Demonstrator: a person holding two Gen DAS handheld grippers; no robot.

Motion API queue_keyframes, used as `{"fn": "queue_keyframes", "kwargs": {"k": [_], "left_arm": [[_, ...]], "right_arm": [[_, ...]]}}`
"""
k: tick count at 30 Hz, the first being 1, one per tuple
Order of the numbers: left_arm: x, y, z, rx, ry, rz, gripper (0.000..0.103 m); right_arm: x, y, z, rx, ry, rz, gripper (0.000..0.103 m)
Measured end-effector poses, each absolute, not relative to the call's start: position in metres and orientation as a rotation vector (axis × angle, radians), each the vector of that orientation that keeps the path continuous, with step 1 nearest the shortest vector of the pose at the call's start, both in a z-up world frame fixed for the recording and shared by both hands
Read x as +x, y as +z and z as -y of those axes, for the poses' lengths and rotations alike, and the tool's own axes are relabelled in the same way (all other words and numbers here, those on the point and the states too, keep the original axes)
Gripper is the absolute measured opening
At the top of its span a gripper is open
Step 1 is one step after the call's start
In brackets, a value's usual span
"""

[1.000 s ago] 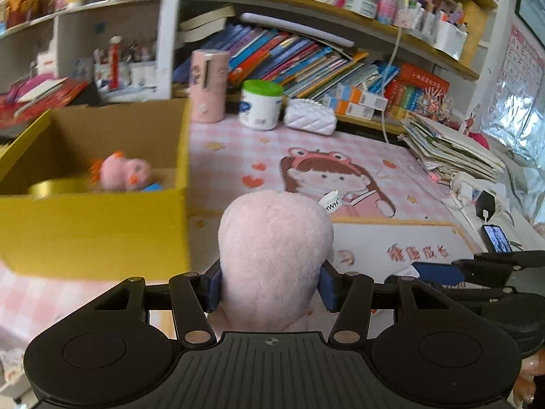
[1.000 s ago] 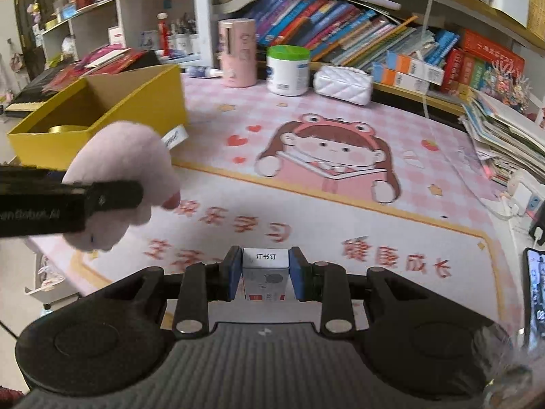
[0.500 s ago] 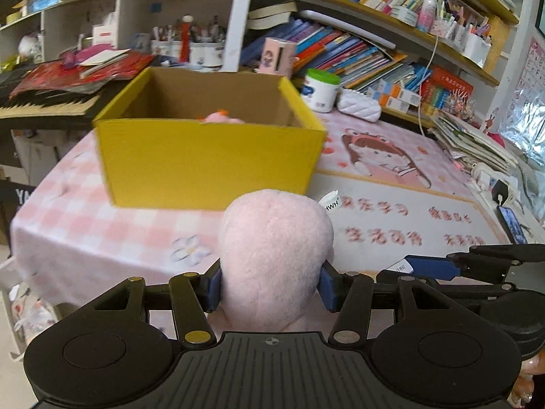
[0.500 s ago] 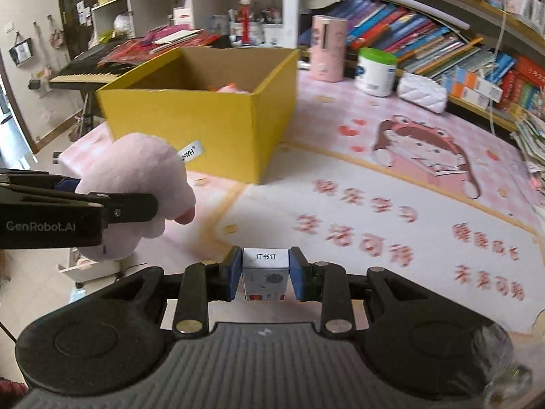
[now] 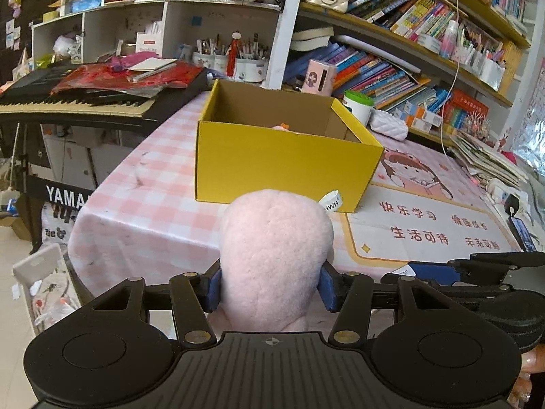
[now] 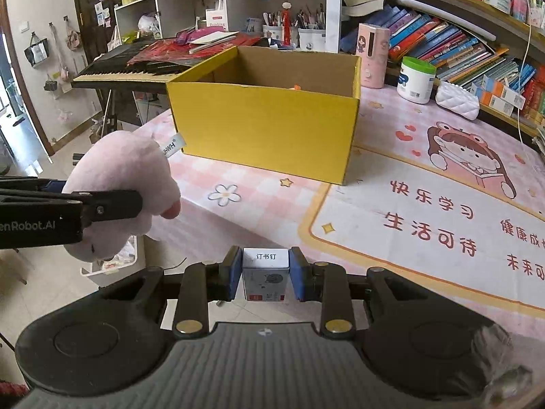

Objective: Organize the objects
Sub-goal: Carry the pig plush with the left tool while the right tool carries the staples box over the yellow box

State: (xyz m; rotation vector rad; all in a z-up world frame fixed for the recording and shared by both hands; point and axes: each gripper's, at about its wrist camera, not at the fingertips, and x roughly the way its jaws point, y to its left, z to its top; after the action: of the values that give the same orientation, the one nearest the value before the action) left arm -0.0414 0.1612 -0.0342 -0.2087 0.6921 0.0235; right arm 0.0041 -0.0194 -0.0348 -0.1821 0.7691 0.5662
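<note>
Nearest in the left wrist view, the left gripper [image 5: 270, 288] is clamped on a pink plush toy [image 5: 276, 255], its blue pads [image 5: 214, 288] pressed into the fluffy sides; a white label [image 5: 331, 201] sticks out of the toy's top right. In the right wrist view the right gripper [image 6: 265, 274] is closed tight on a small staple box [image 6: 265, 272] (white top with printed characters, grey face below), held upright between the pads. Both loads hang in the air at the near edge of the table [image 5: 143, 204], the toy to the left of the box, the two grippers side by side and apart.

Under them lies a pink checked cloth [image 6: 238, 177] and, to the right, a printed desk mat [image 6: 425, 211] with a cartoon girl and red characters. Farther on stands the open yellow cardboard box [image 6: 265, 126], its near wall facing the grippers; over that wall only a sliver of something pink and orange [image 5: 281, 126] shows inside.

Behind the box, near the shelf, stand a pink cylinder [image 6: 373, 56], a white jar with a green lid [image 6: 415, 80] and a white quilted pouch [image 6: 456, 100]. To the left is a keyboard [image 5: 71, 102] heaped with red papers; behind everything, crowded bookshelves [image 5: 391, 68] and pen cups [image 6: 306, 37].
</note>
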Motion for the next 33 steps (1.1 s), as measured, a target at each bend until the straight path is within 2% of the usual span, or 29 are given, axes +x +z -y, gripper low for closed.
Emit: {"fn": "queue_keyframes", "kwargs": {"k": [11,19,27,33], "left_arm": [[-0.036,-0.033,-0.170,-0.236,0.013,-0.669,0.053],[-0.012,-0.012,-0.175,-0.248,0.041,-0.572,0.053],[0.055,0.025,-0.182,-0.250,0.083,-0.458,0.053],[0.115,0.020,-0.174,-0.228,0.130,-0.478,0.054]], "right_arm": [[0.007,-0.028,0.008,-0.203,0.559,-0.760,0.028],[0.036,-0.015,0.003,-0.193,0.579,-0.682,0.028],[0.102,0.030,-0.002,-0.147,0.595,-0.486,0.028],[0.162,0.043,-0.017,-0.170,0.626,-0.428,0.028]]}}
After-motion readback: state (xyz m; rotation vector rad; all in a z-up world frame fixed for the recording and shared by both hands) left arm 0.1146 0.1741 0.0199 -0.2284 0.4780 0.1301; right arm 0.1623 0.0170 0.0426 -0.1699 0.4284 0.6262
